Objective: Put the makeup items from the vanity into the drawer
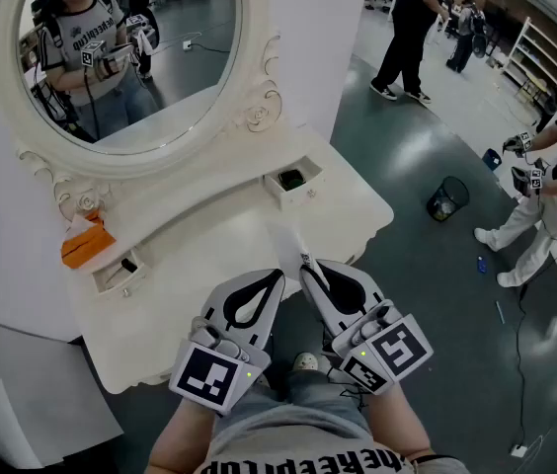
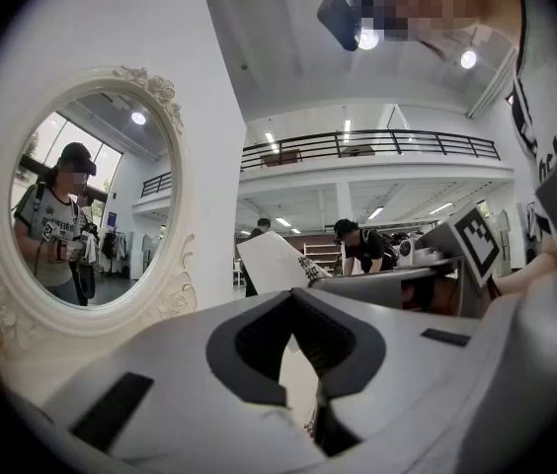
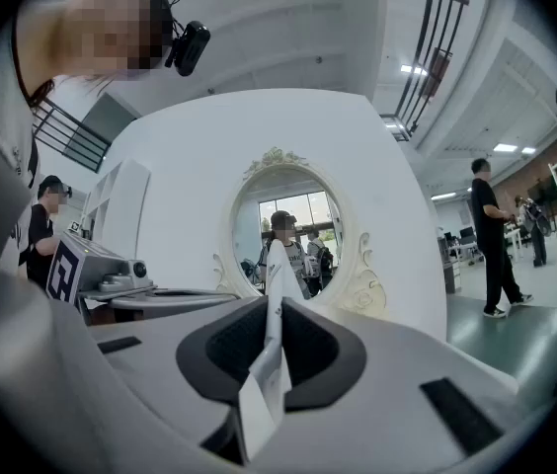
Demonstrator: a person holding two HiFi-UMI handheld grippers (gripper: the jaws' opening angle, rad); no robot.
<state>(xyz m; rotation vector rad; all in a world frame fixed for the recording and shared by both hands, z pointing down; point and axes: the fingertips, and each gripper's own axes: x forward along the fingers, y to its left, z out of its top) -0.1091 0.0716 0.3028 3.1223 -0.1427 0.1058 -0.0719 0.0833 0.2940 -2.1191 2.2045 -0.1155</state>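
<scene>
Claw by claw: the right claw point(image 1: 305, 263) pinches a thin white packet point(image 1: 288, 241) by its lower end. Its jaws are closed flat on both faces, and the packet stands up out of the tips with dark print on it. The left claw point(image 1: 278, 273) sits just beside it, its tips pressed together on nothing. Both hang at the front edge of the white counter point(image 1: 209, 265), with the packet's free end over the counter's front.

Further back on the counter two small drawers stand open. The right drawer point(image 1: 305, 195) holds something dark, and the left drawer point(image 1: 125, 285) holds an item too small to name. An orange thing point(image 1: 88, 246) lies just behind the left drawer, at the foot of the oval mirror point(image 1: 130, 57), whose white carved frame rises from the back of the counter.

Off to the right, on the green floor point(image 1: 407, 265), a black bin point(image 1: 446, 198) stands well apart from the counter, and several people point(image 1: 412, 28) stand beyond it
</scene>
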